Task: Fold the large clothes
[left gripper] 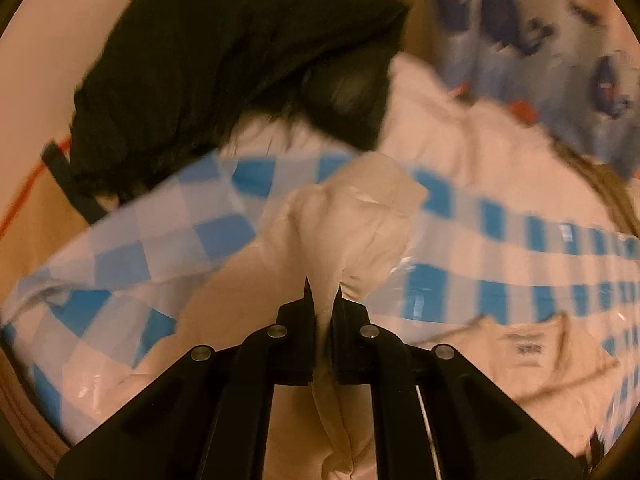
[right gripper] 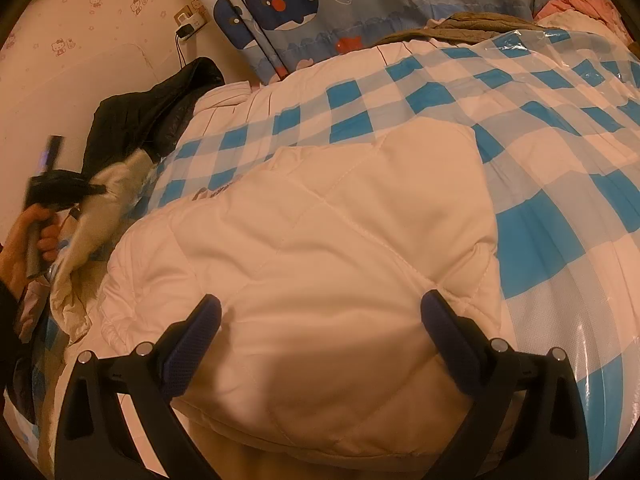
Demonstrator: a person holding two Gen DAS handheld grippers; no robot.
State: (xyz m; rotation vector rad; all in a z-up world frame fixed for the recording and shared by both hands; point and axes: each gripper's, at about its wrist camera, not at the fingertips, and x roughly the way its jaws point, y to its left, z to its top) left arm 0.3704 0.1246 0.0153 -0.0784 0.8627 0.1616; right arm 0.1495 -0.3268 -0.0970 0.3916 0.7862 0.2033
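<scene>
The left gripper (left gripper: 324, 292) is clenching a fold of the cream quilted garment (right gripper: 320, 240); the right gripper (right gripper: 320, 312) is hovering released above it; its label (left gripper: 528, 348) is showing blurred, unreadable print.

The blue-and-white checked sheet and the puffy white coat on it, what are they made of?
The checked sheet looks like thin plastic film: it is glossy, with bright glints, and partly see-through. The white coat looks like soft, matte padded fabric, stitched into diamond-shaped quilting; what fills it cannot be seen.

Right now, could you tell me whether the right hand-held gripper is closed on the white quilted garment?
No, the right hand-held gripper stands wide open, its fingers apart over the white quilted garment.
</scene>
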